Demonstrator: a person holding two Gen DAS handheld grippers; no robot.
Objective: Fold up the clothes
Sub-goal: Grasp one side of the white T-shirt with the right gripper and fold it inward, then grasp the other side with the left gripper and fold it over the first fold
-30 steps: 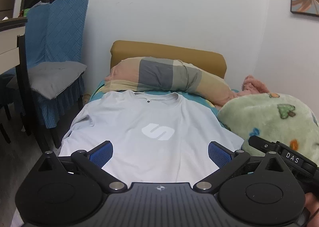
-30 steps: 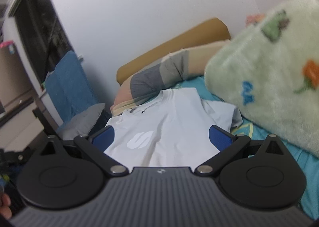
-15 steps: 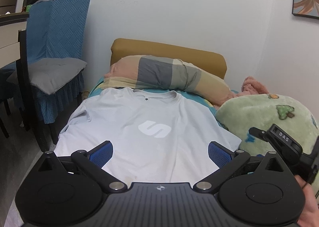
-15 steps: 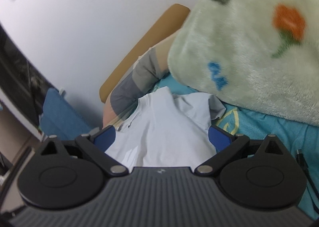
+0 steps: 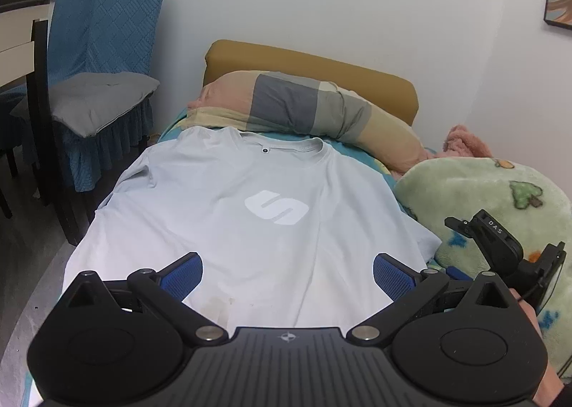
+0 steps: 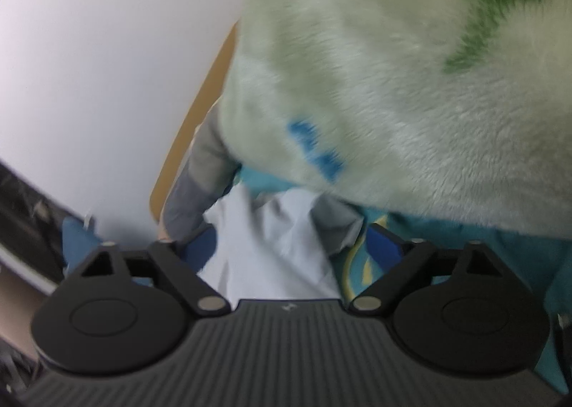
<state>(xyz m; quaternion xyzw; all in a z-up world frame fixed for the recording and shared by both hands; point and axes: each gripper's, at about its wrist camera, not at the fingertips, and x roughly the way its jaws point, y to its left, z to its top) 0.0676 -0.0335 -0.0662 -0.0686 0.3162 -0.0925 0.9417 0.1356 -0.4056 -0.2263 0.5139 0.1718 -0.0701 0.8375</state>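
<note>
A light grey T-shirt (image 5: 250,214) with a white S logo lies flat, front up, on the bed, collar toward the pillow. My left gripper (image 5: 287,273) is open and empty, hovering above the shirt's lower hem. My right gripper (image 6: 289,246) is open and empty, low over the shirt's right sleeve (image 6: 275,228), close under the blanket; its body also shows in the left wrist view (image 5: 500,246) at the shirt's right edge. The right wrist view is blurred.
A fluffy green blanket (image 5: 500,199) (image 6: 393,85) is piled right of the shirt. A plaid pillow (image 5: 304,110) lies against the tan headboard (image 5: 307,63). A blue-covered chair (image 5: 96,85) stands left of the bed. The teal bedsheet (image 6: 447,242) shows beside the sleeve.
My right gripper has dropped and moved forward toward the shirt's right sleeve, close under the blanket. My left gripper has moved slightly forward over the shirt. Both stay open.
</note>
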